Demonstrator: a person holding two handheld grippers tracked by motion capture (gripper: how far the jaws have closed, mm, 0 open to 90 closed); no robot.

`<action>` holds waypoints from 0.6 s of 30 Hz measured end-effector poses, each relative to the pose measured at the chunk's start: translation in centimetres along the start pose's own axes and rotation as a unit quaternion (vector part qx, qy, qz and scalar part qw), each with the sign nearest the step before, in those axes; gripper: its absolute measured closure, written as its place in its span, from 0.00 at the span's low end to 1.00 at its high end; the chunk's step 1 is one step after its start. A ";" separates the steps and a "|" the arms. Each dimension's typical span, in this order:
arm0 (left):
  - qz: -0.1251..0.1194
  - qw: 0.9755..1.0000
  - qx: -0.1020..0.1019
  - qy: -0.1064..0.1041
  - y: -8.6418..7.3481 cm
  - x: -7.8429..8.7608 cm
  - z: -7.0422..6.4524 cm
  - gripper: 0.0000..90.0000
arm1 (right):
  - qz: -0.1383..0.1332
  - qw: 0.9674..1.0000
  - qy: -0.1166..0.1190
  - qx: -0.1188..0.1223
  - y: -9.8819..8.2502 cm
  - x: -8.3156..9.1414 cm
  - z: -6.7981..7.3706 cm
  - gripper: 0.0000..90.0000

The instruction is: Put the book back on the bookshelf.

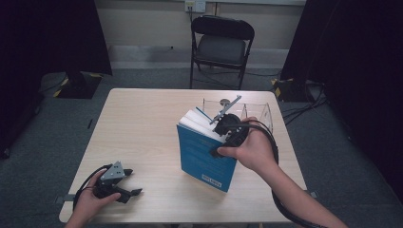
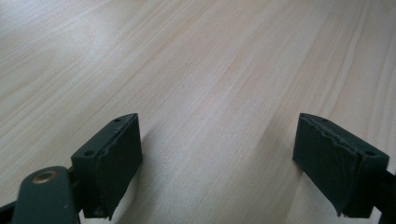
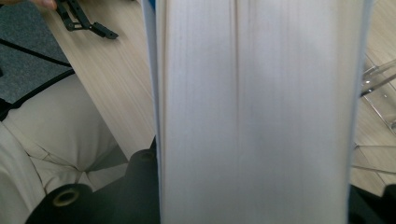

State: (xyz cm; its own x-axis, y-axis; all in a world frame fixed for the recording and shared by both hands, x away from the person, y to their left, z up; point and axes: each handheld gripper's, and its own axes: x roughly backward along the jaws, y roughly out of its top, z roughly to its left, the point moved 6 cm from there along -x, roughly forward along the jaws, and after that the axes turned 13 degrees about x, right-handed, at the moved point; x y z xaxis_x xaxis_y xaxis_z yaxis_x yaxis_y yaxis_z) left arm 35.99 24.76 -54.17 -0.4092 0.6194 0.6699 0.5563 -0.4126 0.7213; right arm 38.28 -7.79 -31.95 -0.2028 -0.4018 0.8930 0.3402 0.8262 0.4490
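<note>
Right tongs [image 1: 227,124] grip a blue book [image 1: 204,159] by its page edge, upright on the bench [image 1: 142,128]. Left tongs [image 1: 124,183] rest wide apart, holding nothing.

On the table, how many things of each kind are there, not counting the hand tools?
Blue book: 1
Clear plastic rack: 1
Total: 2
</note>
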 end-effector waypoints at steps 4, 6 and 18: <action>0.002 1.000 -0.003 0.000 0.0 0.0 0.1 0.17 | 0.003 1.000 -0.011 -0.007 -0.6 0.5 -0.3 0.69; 0.002 1.000 -0.003 0.000 0.0 0.0 0.0 0.17 | 0.006 1.000 -0.014 -0.007 -0.8 0.7 -0.3 0.69; 0.002 1.000 -0.003 0.000 0.0 0.0 0.0 0.17 | 0.009 0.999 -0.021 -0.022 -2.4 1.8 -0.8 0.69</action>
State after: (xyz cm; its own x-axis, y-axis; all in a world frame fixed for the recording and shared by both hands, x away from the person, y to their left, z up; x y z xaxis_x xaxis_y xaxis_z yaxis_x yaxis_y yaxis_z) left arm 36.00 24.81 -54.17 -0.4073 0.6170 0.6733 0.5545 -0.4188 0.7192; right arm 37.85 -10.78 -31.41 -0.2332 -0.3691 0.8996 0.3845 0.8148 0.4340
